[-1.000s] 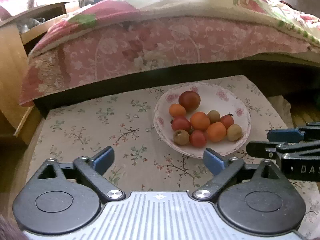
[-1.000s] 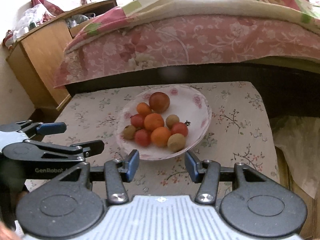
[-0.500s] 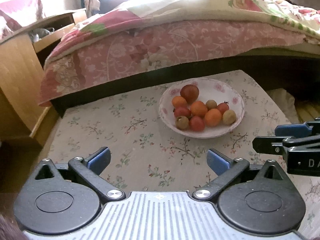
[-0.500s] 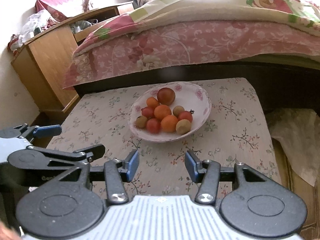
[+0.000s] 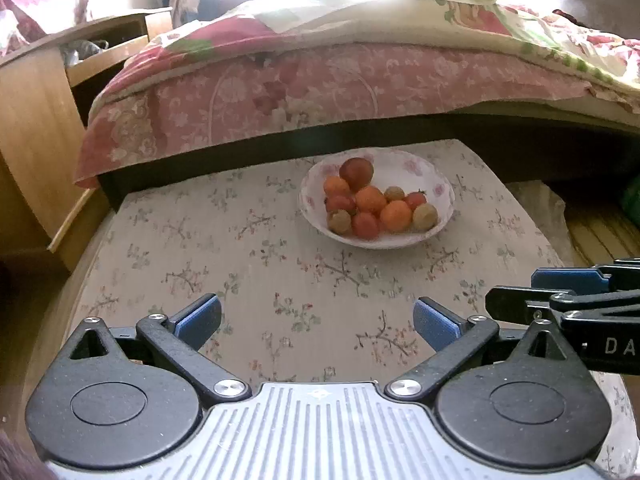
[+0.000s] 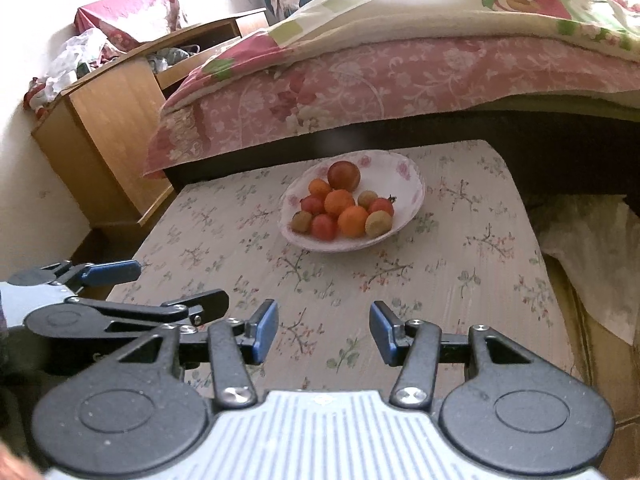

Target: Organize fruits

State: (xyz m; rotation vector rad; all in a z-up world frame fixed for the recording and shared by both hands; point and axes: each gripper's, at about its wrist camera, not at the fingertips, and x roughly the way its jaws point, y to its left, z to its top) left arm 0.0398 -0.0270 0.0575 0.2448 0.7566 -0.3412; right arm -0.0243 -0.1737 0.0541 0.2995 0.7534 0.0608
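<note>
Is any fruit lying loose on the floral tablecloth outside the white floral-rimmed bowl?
No: in the right wrist view every fruit sits inside the white floral-rimmed bowl, and the floral tablecloth around it holds none.

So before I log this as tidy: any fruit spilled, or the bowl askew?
Nothing stands out. All the fruit sits inside the bowl, which rests level on the floral tablecloth; none lies loose on the cloth.
</note>
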